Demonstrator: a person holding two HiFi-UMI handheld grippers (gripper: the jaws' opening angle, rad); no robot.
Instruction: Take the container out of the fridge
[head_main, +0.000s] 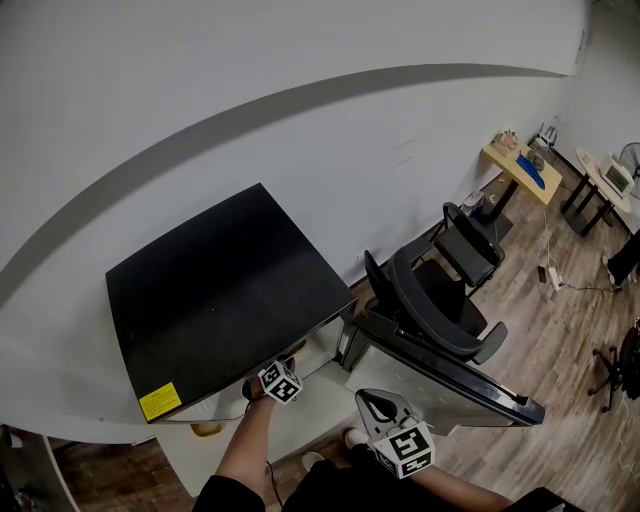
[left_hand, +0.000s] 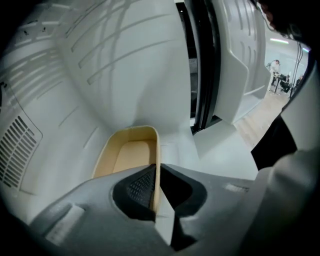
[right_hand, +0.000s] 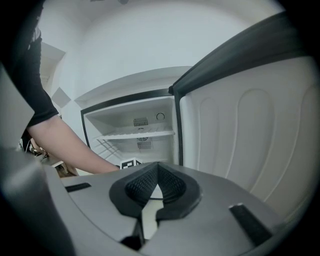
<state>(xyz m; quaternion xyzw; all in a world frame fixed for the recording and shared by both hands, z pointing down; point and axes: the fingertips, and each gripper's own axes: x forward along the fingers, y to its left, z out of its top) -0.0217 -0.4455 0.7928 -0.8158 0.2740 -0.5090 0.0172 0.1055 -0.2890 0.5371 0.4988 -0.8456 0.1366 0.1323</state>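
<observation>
The left claw (left_hand: 156, 175) gripped the container (left_hand: 127, 155) by its wall inside the fridge (head_main: 220, 290). The right claw (right_hand: 157, 172) was closed, empty. The next move, probably: lift it out.

The fridge door (head_main: 480, 385) stands wide, the opening (right_hand: 132, 132) free but for one arm (head_main: 250, 440); a chair (head_main: 430, 300) sits behind the door.

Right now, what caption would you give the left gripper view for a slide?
Left gripper shut on the side wall of an empty beige container inside the white fridge.
</observation>
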